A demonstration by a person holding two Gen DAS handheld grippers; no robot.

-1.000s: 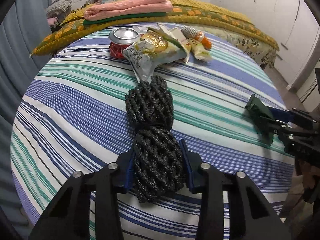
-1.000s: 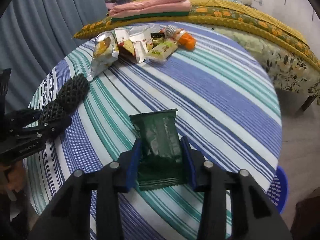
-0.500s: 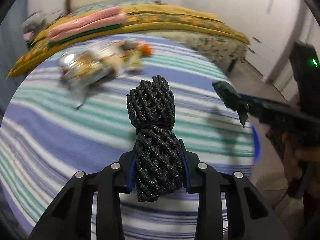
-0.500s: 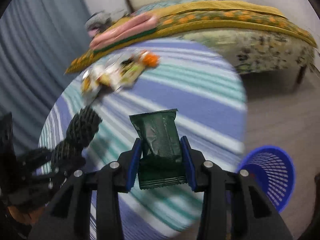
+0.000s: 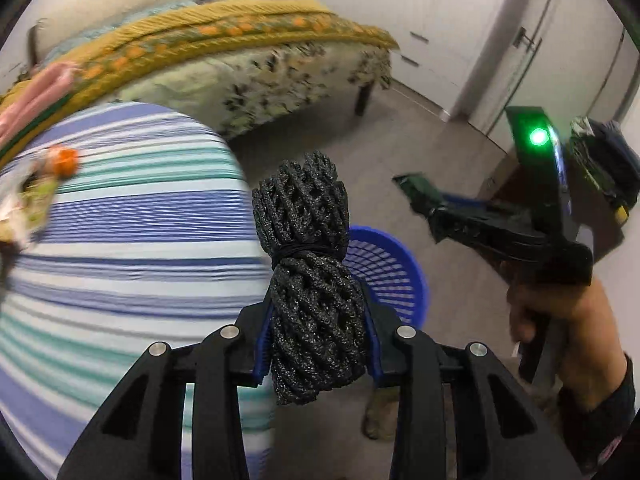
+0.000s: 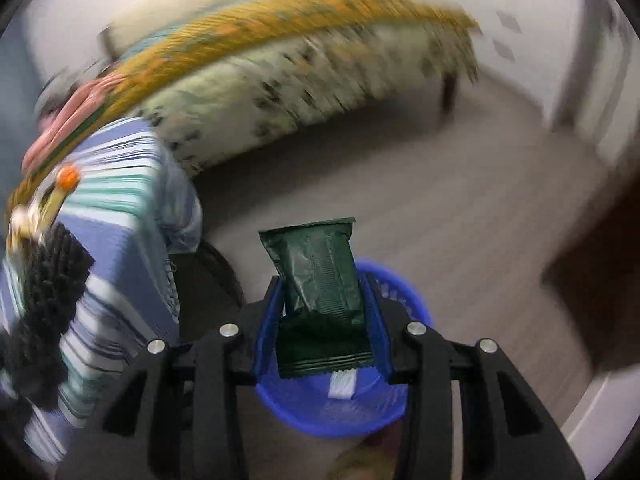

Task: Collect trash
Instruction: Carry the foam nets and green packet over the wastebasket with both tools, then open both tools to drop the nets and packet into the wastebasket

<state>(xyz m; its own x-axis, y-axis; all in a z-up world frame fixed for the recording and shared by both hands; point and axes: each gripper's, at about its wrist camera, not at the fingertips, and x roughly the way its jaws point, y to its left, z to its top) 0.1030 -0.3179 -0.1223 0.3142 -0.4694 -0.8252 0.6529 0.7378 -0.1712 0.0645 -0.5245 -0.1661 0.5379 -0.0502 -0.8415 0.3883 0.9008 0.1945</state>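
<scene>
Carrying two bits of trash toward the bin, nothing dropped yet by the look of it. Left gripper (image 5: pixel 318 344) clamping a black foam-net bundle (image 5: pixel 310 280), lumpy open mesh cinched at the waist with a thin band, squashing a little between the blue pads. Right gripper (image 6: pixel 324 320) pinching a dark green wrapper (image 6: pixel 320 280), flat crinkly foil with a serrated bottom seam, sitting upright between the pads. Blue basket (image 6: pixel 280 396) waiting on the floor, round plastic lattice, showing right behind the wrapper at about 6 o'clock in the right view and peeking out at 4 o'clock of the bundle in the left view. One pale scrap already lying inside it, hard to say what.

Still plenty left: a blurry pile of snack packets (image 5: pixel 28 204) and something orange-capped (image 5: pixel 66 160) sitting at the 9 o'clock edge of the striped desk (image 5: pixel 140 240), soft cloth cover in blue, teal and white bands. Guessing roughly early-to-middle of the job.
</scene>
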